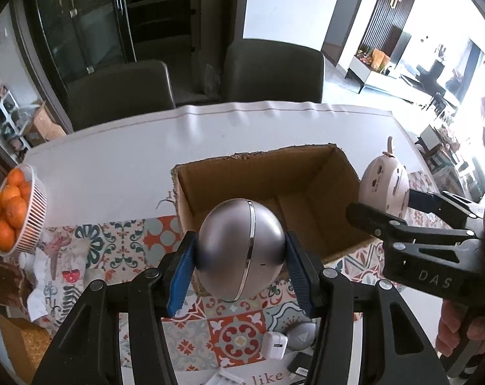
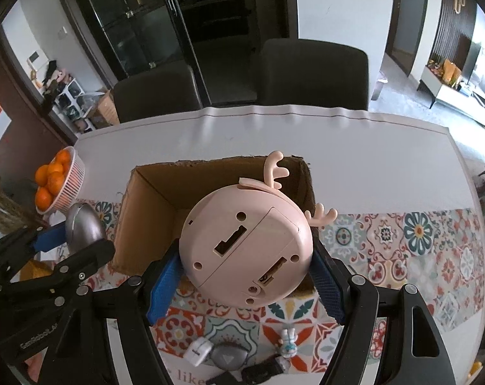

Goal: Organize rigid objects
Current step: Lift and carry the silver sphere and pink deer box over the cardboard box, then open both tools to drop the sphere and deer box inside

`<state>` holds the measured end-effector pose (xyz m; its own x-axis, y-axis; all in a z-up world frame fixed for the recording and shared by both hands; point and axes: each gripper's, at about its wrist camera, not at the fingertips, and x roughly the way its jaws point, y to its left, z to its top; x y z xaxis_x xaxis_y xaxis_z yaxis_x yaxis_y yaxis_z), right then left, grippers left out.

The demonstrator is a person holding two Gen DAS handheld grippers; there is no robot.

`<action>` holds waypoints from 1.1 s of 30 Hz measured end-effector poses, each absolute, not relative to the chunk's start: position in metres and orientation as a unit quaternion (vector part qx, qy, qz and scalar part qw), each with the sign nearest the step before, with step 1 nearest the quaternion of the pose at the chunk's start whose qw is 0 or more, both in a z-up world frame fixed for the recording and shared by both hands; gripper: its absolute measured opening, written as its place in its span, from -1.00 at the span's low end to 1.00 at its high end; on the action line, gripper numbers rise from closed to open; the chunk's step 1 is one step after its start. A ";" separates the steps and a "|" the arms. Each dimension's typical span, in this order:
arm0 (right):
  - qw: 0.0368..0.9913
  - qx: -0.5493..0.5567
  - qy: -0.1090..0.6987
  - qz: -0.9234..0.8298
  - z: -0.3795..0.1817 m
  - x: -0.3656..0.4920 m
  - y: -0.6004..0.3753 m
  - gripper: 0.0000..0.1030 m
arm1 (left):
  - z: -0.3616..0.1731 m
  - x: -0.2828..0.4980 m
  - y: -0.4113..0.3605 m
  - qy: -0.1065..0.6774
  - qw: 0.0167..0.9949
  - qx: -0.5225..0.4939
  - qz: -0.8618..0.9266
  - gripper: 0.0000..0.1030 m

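Note:
My left gripper (image 1: pixel 241 253) is shut on a silver metal ball with a chrome band (image 1: pixel 241 250), held above the near wall of an open cardboard box (image 1: pixel 310 173). My right gripper (image 2: pixel 245 276) is shut on a round pink toy with antlers (image 2: pixel 247 243), its underside facing the camera, held over the near edge of the same box (image 2: pixel 152 192). In the left wrist view the right gripper (image 1: pixel 383 211) and the pink toy (image 1: pixel 383 186) show at the box's right side. The right wrist view has the left gripper (image 2: pixel 79 237) with the silver ball (image 2: pixel 82 227) left of the box. The box's floor looks bare.
A white basket of oranges (image 1: pixel 37 215) stands at the table's left. On the patterned runner (image 2: pixel 435 250) near me lie a white charger cube (image 2: pixel 196 351), a grey round device (image 2: pixel 228 357), a small figurine (image 2: pixel 289 343) and a dark gadget (image 2: pixel 261 367). Two dark chairs (image 1: pixel 274 70) stand behind the table.

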<state>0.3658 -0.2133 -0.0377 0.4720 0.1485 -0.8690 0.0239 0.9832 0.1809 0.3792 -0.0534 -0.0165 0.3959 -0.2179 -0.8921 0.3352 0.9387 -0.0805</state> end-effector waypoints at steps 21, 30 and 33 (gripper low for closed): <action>0.810 0.088 0.578 0.045 -0.103 0.400 -0.215 0.46 | -0.084 0.408 -0.061 0.589 0.789 0.055 -0.163 0.03; 0.804 0.075 0.587 0.050 -0.112 0.400 -0.212 0.46 | -0.098 0.408 -0.059 0.603 0.780 0.054 -0.160 0.03; 0.803 0.084 0.588 0.054 -0.116 0.399 -0.213 0.46 | -0.099 0.406 -0.060 0.604 0.779 0.057 -0.159 0.06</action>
<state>0.3989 -0.2127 -0.1163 0.3025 0.1862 -0.9348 0.0123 0.9799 0.1992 0.4060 -0.0602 -0.0991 0.2197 -0.1791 -0.9590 0.3173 0.9427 -0.1034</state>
